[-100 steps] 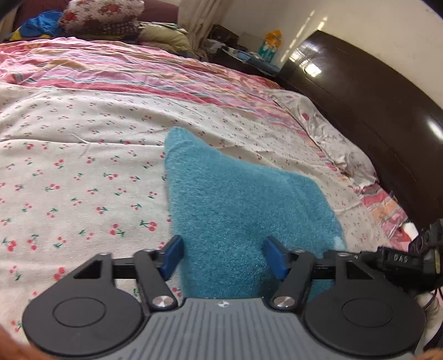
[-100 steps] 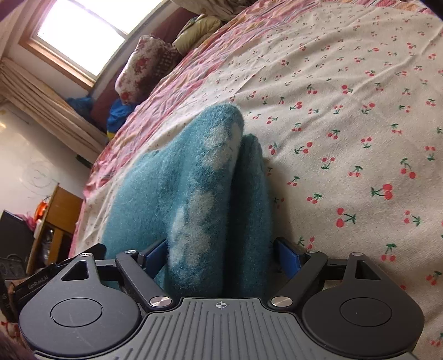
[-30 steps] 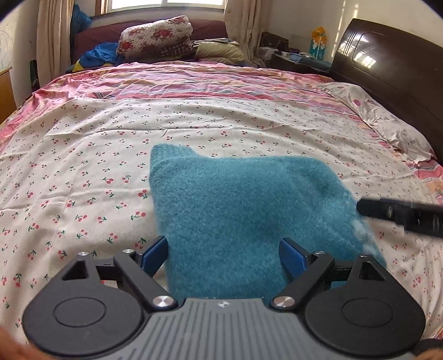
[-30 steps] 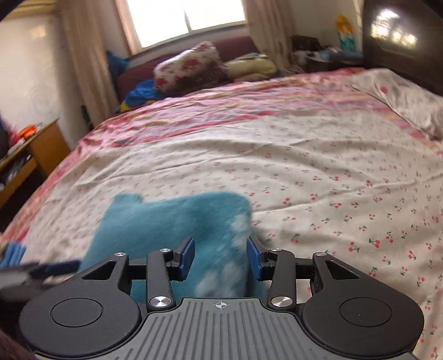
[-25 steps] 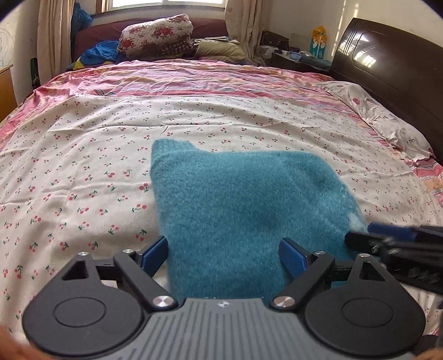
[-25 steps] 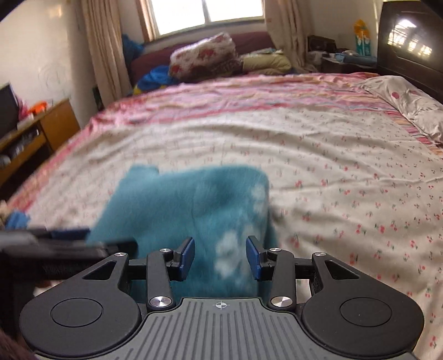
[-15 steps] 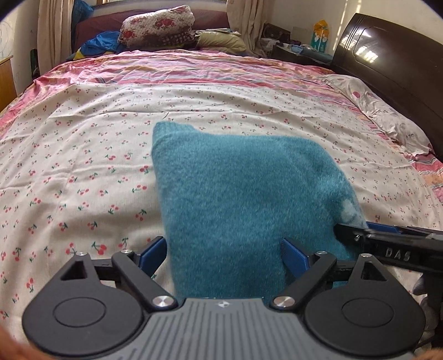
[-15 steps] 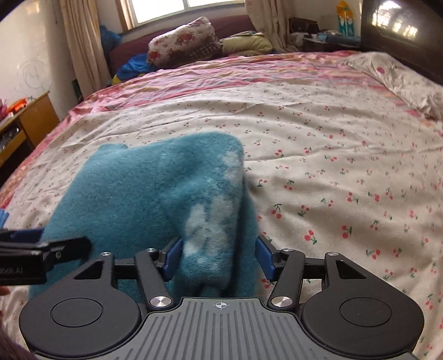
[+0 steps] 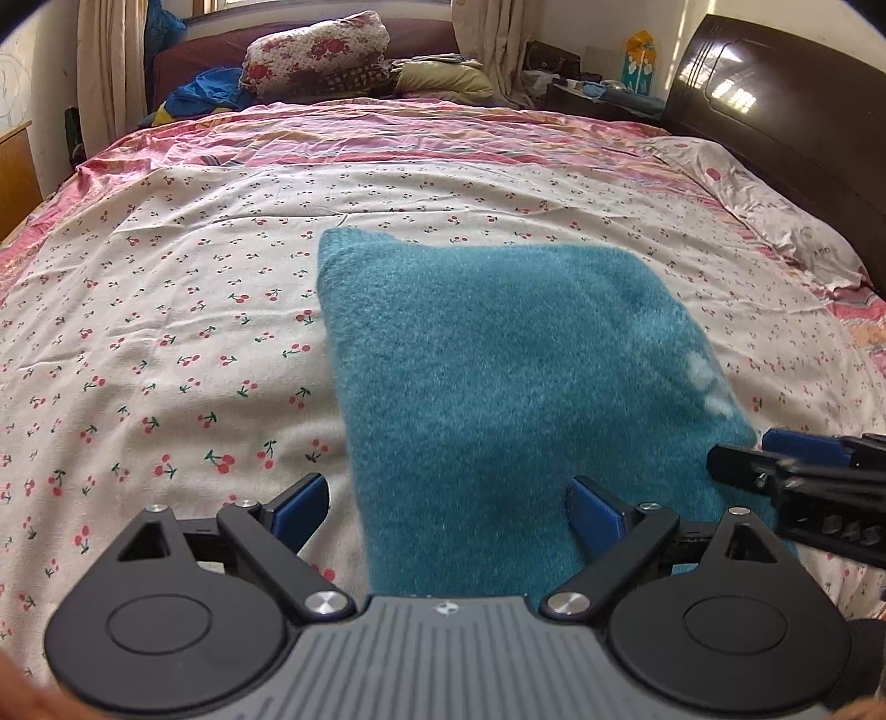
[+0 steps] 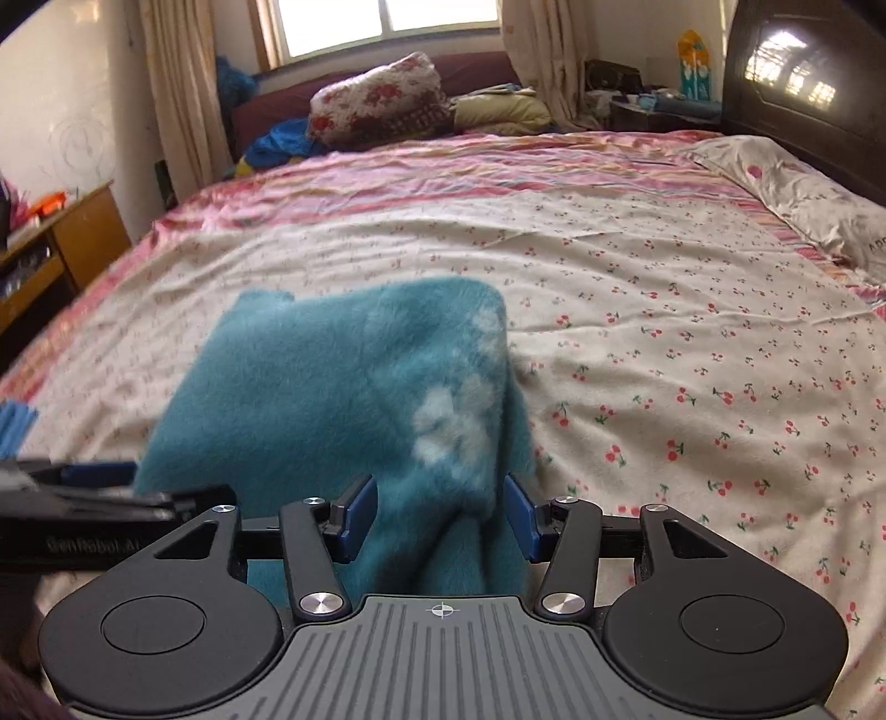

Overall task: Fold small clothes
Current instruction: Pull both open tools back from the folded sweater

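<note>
A teal fuzzy garment (image 9: 498,376) with pale patches on one edge lies folded on the cherry-print bedsheet (image 9: 166,332). My left gripper (image 9: 448,509) stands wide open over the garment's near edge. Its left pad is clear of the fabric, which lies between the fingers. My right gripper (image 10: 440,518) is at the garment's (image 10: 310,387) patched right edge. Its jaws are closing, and a bunched fold fills the gap and touches both pads. A finger of the right gripper (image 9: 742,465) shows in the left wrist view, and a left finger (image 10: 111,504) in the right wrist view.
A dark wooden headboard (image 9: 775,138) and a pillow (image 9: 786,221) are on the right. Rolled floral bedding (image 9: 315,52) and other clothes lie at the far end under the window. A wooden desk (image 10: 61,238) stands on the left. Open sheet lies left and right of the garment.
Both grippers have come closer to the garment, which now looks larger. The right jaws widened around the patched fold, then narrowed a little. The left jaws stayed wide open.
</note>
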Demonstrator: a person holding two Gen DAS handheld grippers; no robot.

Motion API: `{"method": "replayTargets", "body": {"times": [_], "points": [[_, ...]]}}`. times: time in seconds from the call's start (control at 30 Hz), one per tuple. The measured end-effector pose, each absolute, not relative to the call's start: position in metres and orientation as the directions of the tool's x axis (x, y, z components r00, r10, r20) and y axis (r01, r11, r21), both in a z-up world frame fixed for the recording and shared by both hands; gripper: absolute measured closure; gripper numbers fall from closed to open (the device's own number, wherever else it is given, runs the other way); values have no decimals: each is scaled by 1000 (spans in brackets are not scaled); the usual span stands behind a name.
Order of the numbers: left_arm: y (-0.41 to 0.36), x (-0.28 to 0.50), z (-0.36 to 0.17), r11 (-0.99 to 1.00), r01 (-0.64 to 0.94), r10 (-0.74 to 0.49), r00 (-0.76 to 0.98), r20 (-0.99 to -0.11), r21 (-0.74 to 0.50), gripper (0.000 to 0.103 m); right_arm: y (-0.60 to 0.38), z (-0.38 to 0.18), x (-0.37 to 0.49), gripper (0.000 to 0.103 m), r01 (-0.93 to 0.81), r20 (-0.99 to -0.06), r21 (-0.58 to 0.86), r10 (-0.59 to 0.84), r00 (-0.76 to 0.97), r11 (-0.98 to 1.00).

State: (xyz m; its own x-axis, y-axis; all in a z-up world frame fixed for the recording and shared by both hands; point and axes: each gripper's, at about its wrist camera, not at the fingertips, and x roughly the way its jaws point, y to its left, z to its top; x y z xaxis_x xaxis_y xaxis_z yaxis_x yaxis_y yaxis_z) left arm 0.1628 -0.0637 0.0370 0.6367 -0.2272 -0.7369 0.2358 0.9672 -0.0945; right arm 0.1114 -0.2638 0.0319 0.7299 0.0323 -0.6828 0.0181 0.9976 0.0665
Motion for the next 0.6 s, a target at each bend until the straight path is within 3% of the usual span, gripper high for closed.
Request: {"method": "replayTargets", "body": {"times": [0.27,0.6], "points": [[-60,151,36,970,227,-208,619,-757,-81,5,-271,17,119,52,66,-714,83,13,700,994],[-58,126,36,973,224,-183,638,-748,-47,5,-258,38,69,52,43,-661,91,28,750,995]]}}
